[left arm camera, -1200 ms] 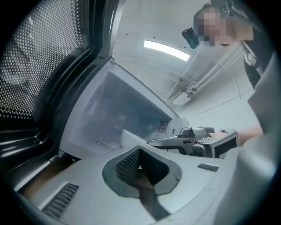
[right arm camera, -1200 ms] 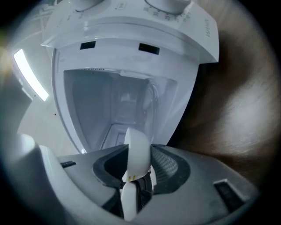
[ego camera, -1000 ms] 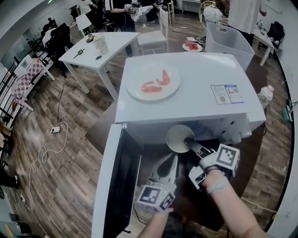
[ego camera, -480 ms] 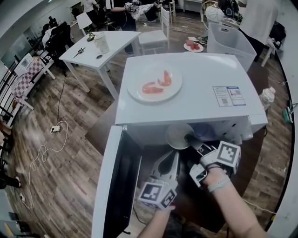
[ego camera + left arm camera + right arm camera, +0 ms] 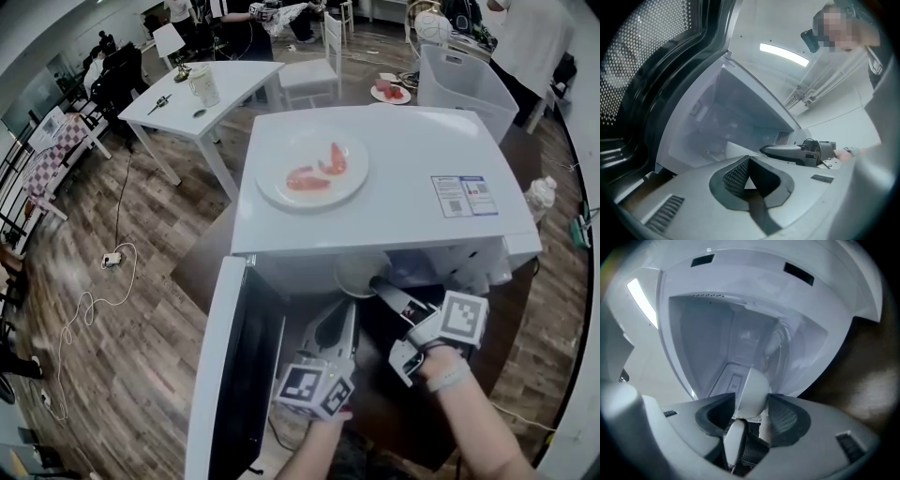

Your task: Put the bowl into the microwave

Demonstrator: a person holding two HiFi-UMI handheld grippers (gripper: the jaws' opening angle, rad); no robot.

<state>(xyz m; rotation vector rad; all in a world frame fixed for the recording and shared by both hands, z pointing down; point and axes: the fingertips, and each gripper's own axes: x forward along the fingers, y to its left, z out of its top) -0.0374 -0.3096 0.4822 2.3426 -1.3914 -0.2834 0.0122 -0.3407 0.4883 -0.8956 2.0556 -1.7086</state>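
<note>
1. My right gripper (image 5: 750, 404) is pointed into the mouth of the boxy white microwave oven (image 5: 403, 211), and its jaws have just been opening
2. The small white round bowl (image 5: 752, 389) is between those jaws, right at the pads. As far as I can see, the pads are no longer pressing on it
3. The bowl sits at the front of the cavity just ahead of my right fingertips, and it looks tipped rather than flat. I cannot tell whether its base is fully on the cavity floor
4. My left gripper (image 5: 749, 161) hangs just to the left of the right one with its jaws together on nothing. The dark-windowed white microwave door (image 5: 234, 375) stands swung open further to its left
5. What could go wrong, as I judge it:
   - If the bowl is not yet seated, letting go here would let it rock or roll towards the front edge
   - If I draw straight back while the rim is between the pads, a pad could catch it and drag the bowl out
   - A knock on the oven could jolt the white plate with pink food pieces (image 5: 265, 187) lying on top, above both grippers
   - If the bowl is left this near the opening, the door may strike it
</note>
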